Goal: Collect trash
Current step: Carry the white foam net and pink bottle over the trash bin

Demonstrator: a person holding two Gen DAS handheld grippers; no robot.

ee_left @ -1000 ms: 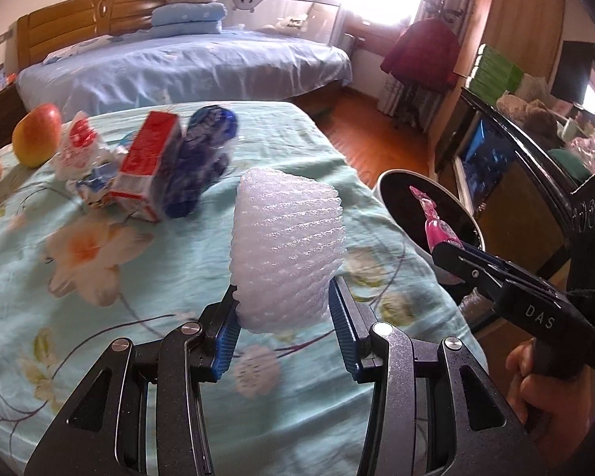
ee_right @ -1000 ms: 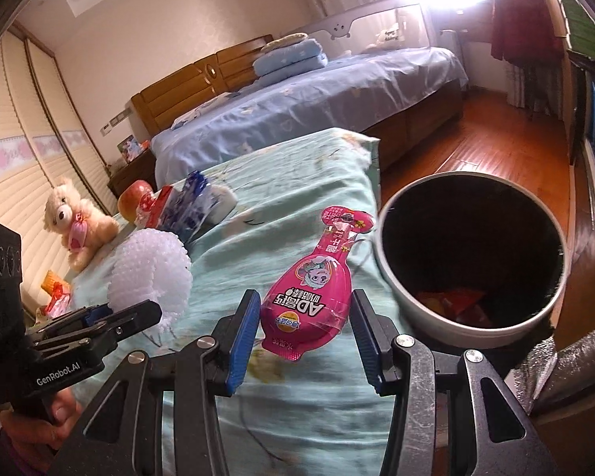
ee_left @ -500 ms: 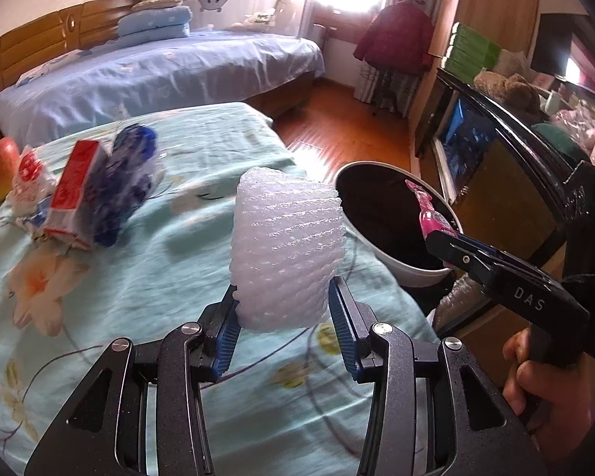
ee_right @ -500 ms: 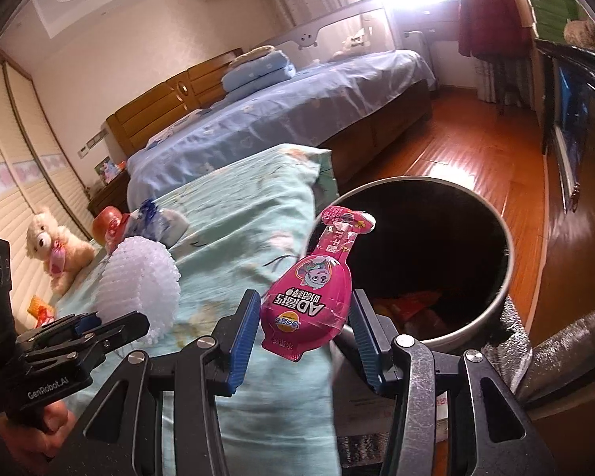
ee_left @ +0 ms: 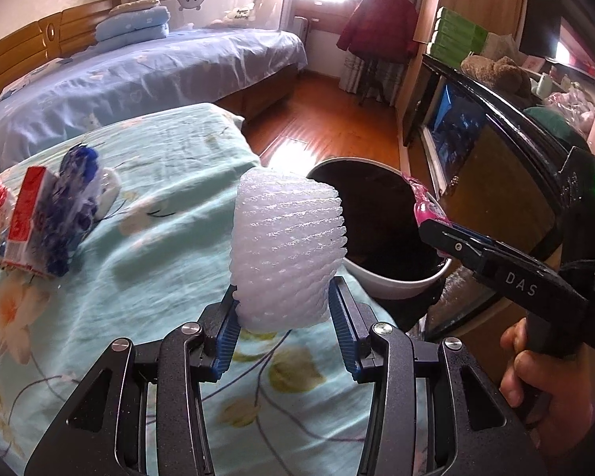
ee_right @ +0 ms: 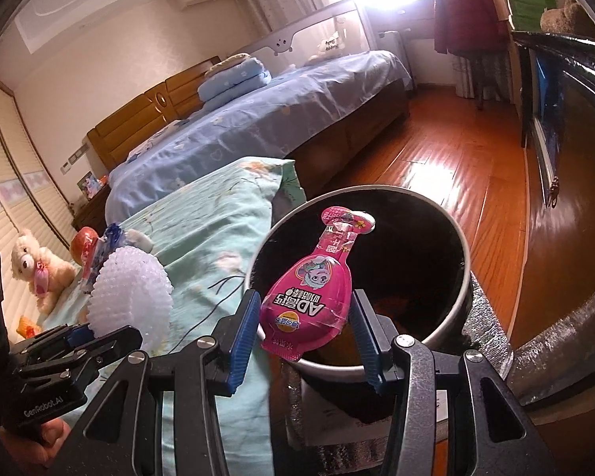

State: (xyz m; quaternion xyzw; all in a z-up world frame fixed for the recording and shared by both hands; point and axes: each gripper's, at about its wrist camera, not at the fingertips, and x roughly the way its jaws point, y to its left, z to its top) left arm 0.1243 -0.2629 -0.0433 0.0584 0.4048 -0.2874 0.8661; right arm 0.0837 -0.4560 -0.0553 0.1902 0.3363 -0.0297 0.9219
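My left gripper (ee_left: 285, 319) is shut on a white foam fruit net (ee_left: 287, 246), held upright over the turquoise floral bedspread (ee_left: 146, 238) near its right edge. My right gripper (ee_right: 303, 331) is shut on a pink drink pouch (ee_right: 311, 293), which hangs over the near rim of the round white trash bin (ee_right: 462, 289) with a dark inside. In the left wrist view the bin (ee_left: 392, 281) stands just right of the net, and the pink pouch (ee_left: 426, 206) shows above it. The foam net (ee_right: 131, 291) appears left of the pouch in the right wrist view.
A red carton and blue-and-white wrappers (ee_left: 47, 214) lie on the bedspread at the left, with an apple (ee_right: 84, 240) and a teddy bear (ee_right: 35, 267) beyond. A blue bed (ee_left: 146, 67) stands behind. A dark cabinet (ee_left: 484, 150) flanks the bin on the wooden floor.
Both grippers have moved right toward the bin with their loads. The pouch, earlier over the bedspread, now hangs over the bin's rim; the net has neared the bed's edge.
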